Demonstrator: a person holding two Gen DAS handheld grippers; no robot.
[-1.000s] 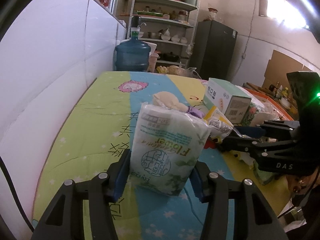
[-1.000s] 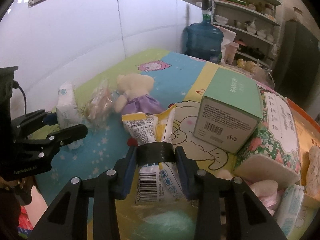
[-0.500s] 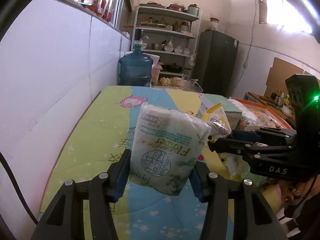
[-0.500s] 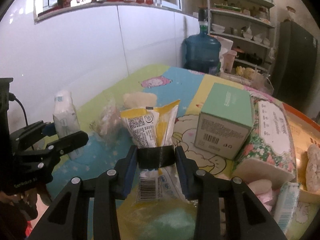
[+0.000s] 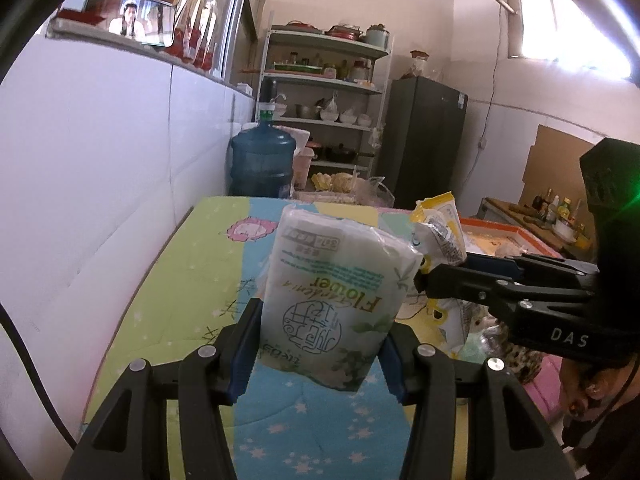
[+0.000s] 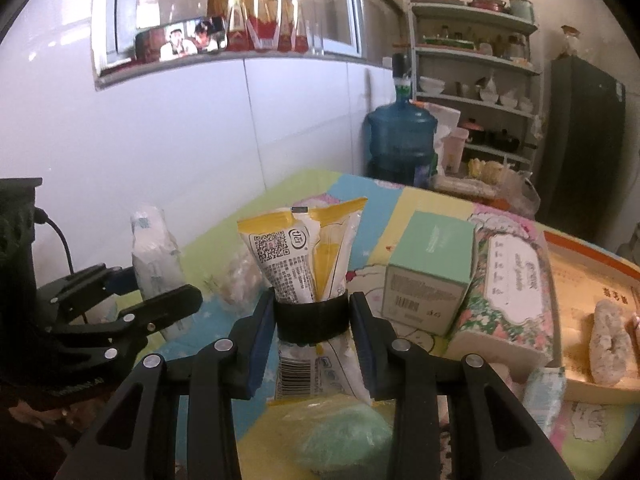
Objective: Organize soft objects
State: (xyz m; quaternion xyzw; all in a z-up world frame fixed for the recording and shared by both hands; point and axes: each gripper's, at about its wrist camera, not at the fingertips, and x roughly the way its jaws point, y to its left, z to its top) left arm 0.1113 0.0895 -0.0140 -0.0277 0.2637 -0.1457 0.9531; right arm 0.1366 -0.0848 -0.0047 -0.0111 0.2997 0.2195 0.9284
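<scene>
While raised at frame centre | tissue pack (image 5: pixel 336 300) clamped by left hand-held gripper (image 5: pixel 318 344) | yellow pouch (image 6: pixel 306 256) clamped by right hand-held gripper (image 6: pixel 312 344)

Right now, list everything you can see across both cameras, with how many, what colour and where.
White plastic tissue pack: one, white with green print, between the left gripper's fingers.
Yellow and white snack pouch: one, between the right gripper's fingers, black band around its middle.
Mint-green cardboard box: one, on the quilt, right of the pouch.
Floral tissue box: one, pink and green, beside the mint box.
Pale green soft bundle: one, below the pouch.
Cartoon-print quilt: one, green, blue and yellow, covering the surface.
Blue water jug: one, beyond the quilt.
White metal shelf rack: one, by the back wall.
Left gripper: one, black.
Right gripper: one, black.
</scene>
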